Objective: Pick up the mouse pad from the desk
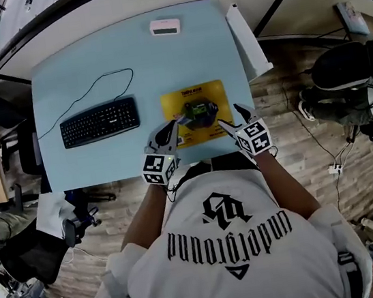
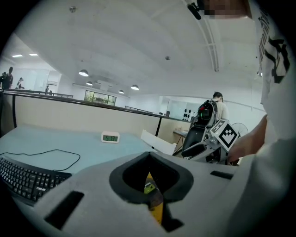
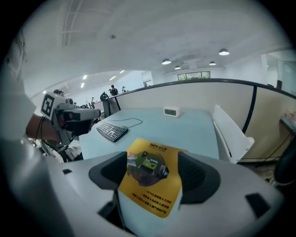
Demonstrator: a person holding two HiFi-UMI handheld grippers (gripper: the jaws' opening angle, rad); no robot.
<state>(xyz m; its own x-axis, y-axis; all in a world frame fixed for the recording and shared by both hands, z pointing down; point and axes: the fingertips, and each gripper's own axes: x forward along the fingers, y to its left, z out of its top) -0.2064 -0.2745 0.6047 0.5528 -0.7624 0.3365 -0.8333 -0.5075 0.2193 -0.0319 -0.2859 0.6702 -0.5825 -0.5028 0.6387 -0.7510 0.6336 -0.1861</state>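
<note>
The yellow mouse pad (image 1: 195,112) with a dark printed picture lies flat near the front edge of the light blue desk (image 1: 65,72). My left gripper (image 1: 173,129) is at the pad's near left corner. In the left gripper view its jaws (image 2: 150,159) meet at the tips, shut on nothing, and a sliver of yellow pad (image 2: 157,208) shows behind them. My right gripper (image 1: 235,119) is at the pad's near right side. It stands open, with the pad (image 3: 150,185) in view beyond the wide gap between its jaws (image 3: 152,170). Neither gripper holds the pad.
A black wired keyboard (image 1: 98,121) lies left of the pad, its cable looping toward the back. A small white clock (image 1: 165,26) stands at the desk's far edge. A white panel (image 1: 248,40) leans along the desk's right side. Chairs and cables crowd the floor.
</note>
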